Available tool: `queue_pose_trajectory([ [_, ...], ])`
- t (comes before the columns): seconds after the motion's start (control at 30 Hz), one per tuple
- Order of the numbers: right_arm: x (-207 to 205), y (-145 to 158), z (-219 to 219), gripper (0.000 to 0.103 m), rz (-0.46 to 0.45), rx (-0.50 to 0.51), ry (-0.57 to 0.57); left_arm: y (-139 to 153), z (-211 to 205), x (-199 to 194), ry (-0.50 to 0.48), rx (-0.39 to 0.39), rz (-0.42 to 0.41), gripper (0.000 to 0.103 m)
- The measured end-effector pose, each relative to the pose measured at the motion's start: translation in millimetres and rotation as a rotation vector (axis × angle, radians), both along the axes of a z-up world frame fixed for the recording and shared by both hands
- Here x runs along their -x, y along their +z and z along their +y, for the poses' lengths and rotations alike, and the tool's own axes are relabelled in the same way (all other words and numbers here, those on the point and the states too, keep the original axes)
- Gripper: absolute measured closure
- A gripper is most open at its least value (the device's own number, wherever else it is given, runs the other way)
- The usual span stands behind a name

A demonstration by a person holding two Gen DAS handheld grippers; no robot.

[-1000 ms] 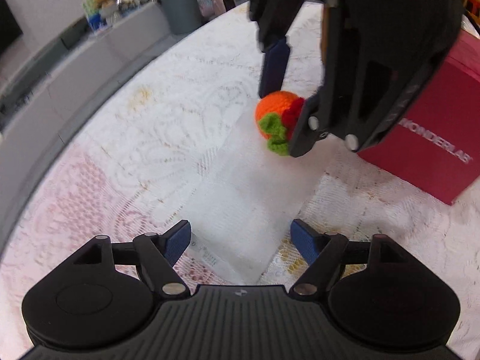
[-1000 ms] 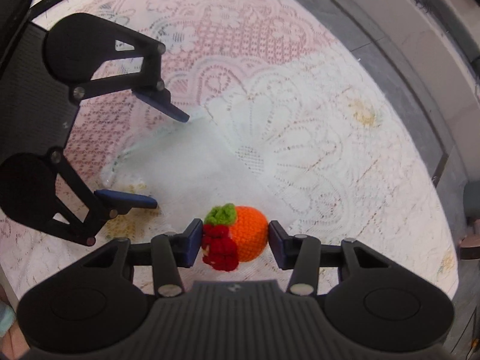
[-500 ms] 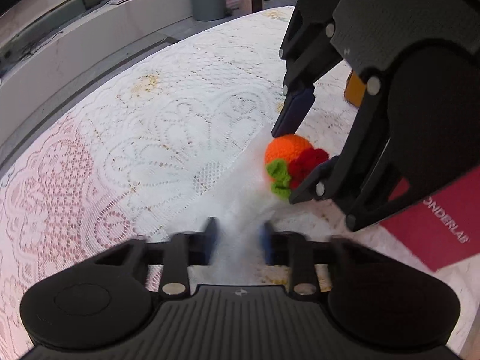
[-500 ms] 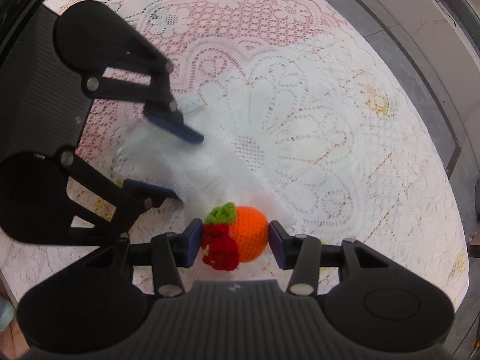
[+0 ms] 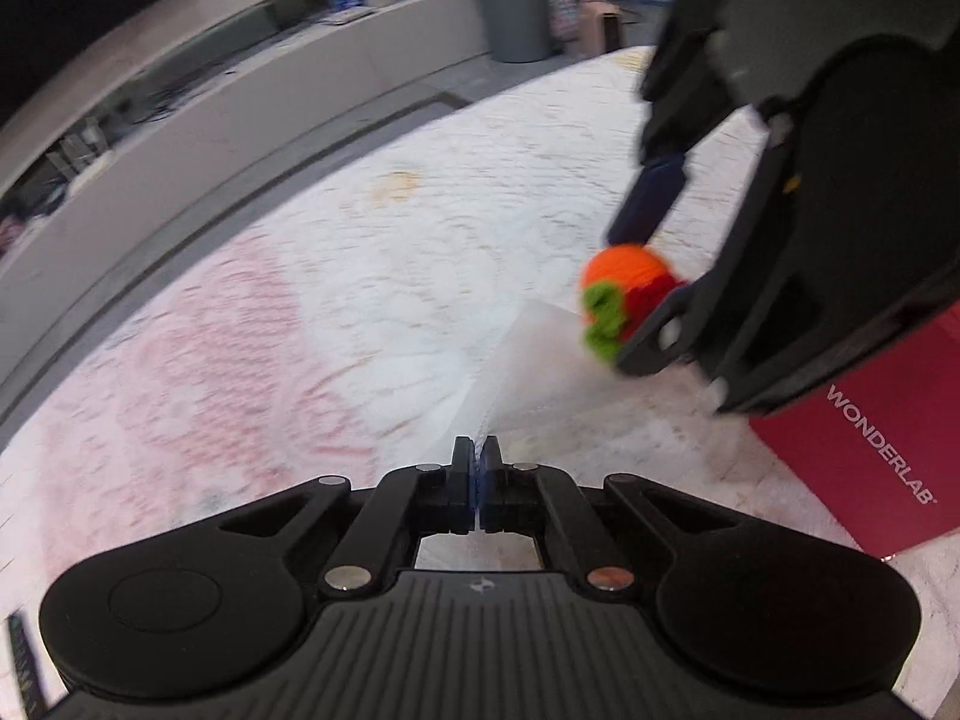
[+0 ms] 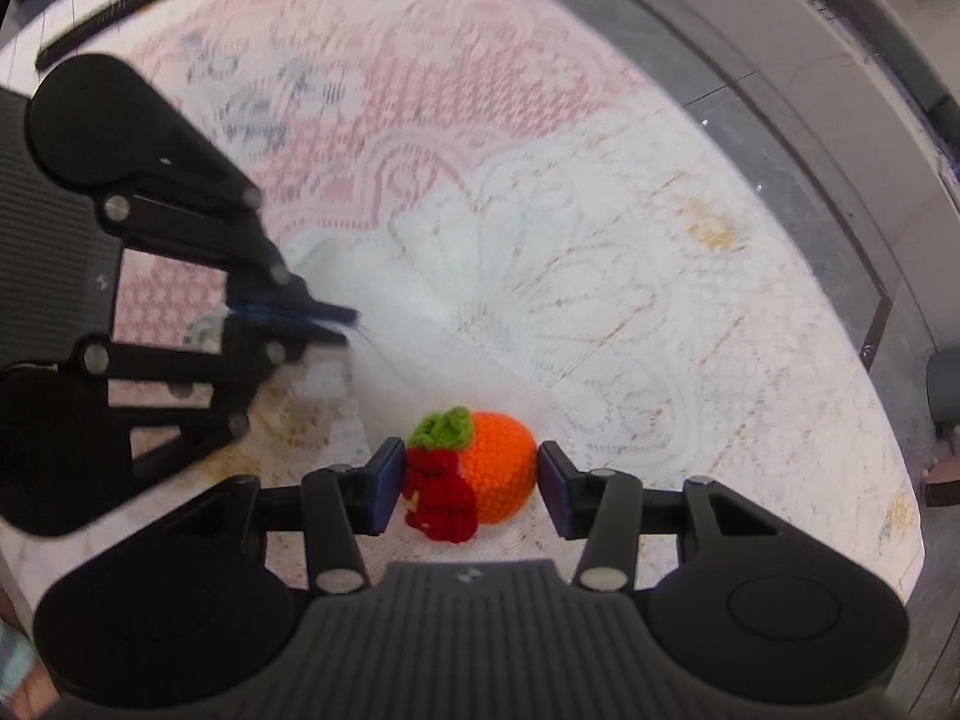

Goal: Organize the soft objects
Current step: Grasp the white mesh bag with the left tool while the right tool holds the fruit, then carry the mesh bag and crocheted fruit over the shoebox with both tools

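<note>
An orange crocheted fruit (image 6: 492, 474) with a green leaf and red flower sits between the fingers of my right gripper (image 6: 471, 480), which is shut on it and holds it above the table. It also shows in the left wrist view (image 5: 624, 294). My left gripper (image 5: 477, 468) is shut on the edge of a clear plastic bag (image 5: 540, 372) and lifts it off the lace tablecloth. In the right wrist view the left gripper (image 6: 336, 324) pinches the bag (image 6: 414, 324) just left of the fruit.
A red box (image 5: 870, 444) marked WONDERLAB lies at the right. The round table's edge (image 5: 252, 204) curves at the left, with a grey bin (image 5: 516, 9) and a low shelf beyond it. A dark strip (image 6: 132, 0) lies at the far side.
My left gripper has closed on the bag's edge and raised it. The right gripper keeps hold of the fruit close to the bag.
</note>
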State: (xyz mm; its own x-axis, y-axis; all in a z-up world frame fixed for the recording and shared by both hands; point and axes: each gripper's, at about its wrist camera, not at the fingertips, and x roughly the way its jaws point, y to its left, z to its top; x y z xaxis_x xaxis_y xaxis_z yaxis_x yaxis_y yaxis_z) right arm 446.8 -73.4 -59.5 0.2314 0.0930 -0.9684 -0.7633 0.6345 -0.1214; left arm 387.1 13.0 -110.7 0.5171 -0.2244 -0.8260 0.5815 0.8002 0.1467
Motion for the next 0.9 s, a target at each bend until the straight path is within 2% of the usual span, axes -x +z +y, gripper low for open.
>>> queue_pose_trajectory([
  [0.27,36.2,53.0,-11.2,0.055,-0.068,-0.113,-0.055,46.8,22.5,42.8,0.119,0.02,-0.044,0.102],
  [0.5,95.7,106.1,-24.3,0.055,-0.172,-0.274,-0.098,97.1,34.9,92.4,0.238,0.14,-0.1,0.102],
  [0.67,147.8,126.8,-40.6,0.055,-0.248,-0.379,-0.14,113.4,41.8,130.7,0.294,0.226,-0.15,0.102],
  [0.83,199.9,140.8,-72.7,0.055,-0.302,-0.475,-0.211,119.1,42.3,166.6,0.369,0.243,-0.197,0.102],
  [0.9,220.2,145.7,-90.1,0.055,-0.316,-0.499,-0.243,121.8,41.0,180.1,0.365,0.292,-0.196,0.102],
])
